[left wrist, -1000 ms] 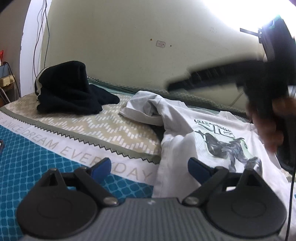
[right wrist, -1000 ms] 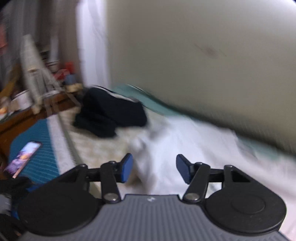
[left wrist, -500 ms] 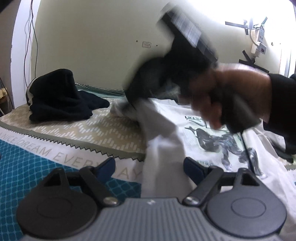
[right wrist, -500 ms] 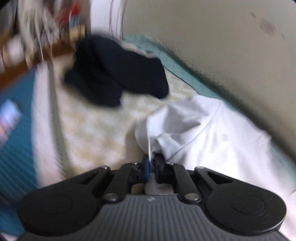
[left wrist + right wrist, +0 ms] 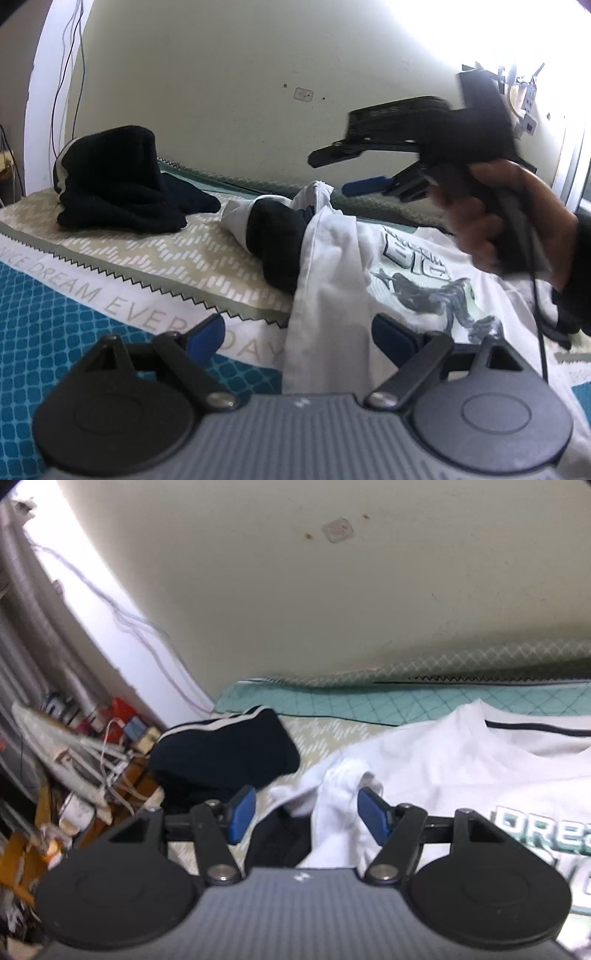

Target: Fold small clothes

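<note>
A white T-shirt [image 5: 332, 266] with a grey-green print lies on the bed, its left sleeve bunched and raised over a dark fold. In the right wrist view the same shirt [image 5: 443, 768] fills the right half. My left gripper [image 5: 297, 332] is open, low over the shirt's left edge. My right gripper [image 5: 306, 812] is open with the bunched sleeve between its pads, not pinched. In the left wrist view the right gripper [image 5: 340, 173] hovers above the sleeve, held by a hand.
A black folded garment [image 5: 118, 184] lies on the beige patterned sheet [image 5: 155, 251] at the left; it also shows in the right wrist view [image 5: 221, 753]. A wall runs behind the bed. A cluttered desk [image 5: 74, 775] stands beyond the bed's left end.
My right gripper was shut on the shirt's sleeve half a second ago; it has opened and lifted. The sleeve now stands bunched up. My left gripper stays open.
</note>
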`<state>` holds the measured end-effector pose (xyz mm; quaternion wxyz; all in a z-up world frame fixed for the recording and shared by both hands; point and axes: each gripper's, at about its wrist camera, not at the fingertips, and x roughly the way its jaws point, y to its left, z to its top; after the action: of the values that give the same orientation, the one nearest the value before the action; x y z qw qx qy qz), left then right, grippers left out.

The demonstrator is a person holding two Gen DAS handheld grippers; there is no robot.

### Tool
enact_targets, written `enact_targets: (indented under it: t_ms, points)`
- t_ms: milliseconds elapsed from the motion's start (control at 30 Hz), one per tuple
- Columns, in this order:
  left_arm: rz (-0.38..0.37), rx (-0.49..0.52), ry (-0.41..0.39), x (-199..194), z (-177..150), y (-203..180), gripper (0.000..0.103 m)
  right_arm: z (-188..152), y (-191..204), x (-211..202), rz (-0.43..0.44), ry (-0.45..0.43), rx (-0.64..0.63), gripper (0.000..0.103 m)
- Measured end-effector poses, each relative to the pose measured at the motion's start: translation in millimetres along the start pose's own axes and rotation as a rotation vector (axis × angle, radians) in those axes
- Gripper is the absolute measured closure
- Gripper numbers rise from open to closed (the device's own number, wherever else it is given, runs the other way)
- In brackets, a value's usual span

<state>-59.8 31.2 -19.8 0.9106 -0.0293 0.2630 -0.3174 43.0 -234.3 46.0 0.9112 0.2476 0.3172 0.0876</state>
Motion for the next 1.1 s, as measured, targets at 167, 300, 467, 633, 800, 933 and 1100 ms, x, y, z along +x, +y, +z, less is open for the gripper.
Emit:
enact_targets:
  t_ms: [167, 300, 467, 633, 800, 933, 1100]
  points:
    - [-0.028, -0.063, -0.016, -6.4, -1.6, 11.1, 0.013, -15.8, 48.9, -24.5, 0.026, 0.031, -0.313, 0.047]
    - [-0.019, -0.061, -0.008, -6.2, -2.2, 9.2, 0.013, -37.9, 83.2, -18.2, 0.059, 0.105, -0.477, 0.048]
    - [0.008, -0.008, -0.011, -9.6, -6.3, -0.1, 0.013, -62.7, 89.5, 41.2, -0.181, 0.230, -0.673, 0.071]
    - [0.007, -0.022, -0.018, -9.6, -9.2, 2.9, 0.011, -50.2, 86.5, 64.5, -0.090, 0.301, -0.530, 0.102]
    - [-0.006, -0.088, 0.001, -6.2, -7.3, 15.2, 0.011, -4.7, 90.5, 29.3, 0.350, 0.054, -0.155, 0.092]
    - [-0.031, -0.122, -0.002, -7.0, -7.9, 21.7, 0.011, 1.5, 75.0, 31.0, 0.203, 0.045, -0.184, 0.039]
    - [-0.049, -0.152, -0.008, -10.5, -4.1, 33.5, 0.011, -23.5, 60.2, 16.4, 0.114, 0.062, -0.308, 0.040]
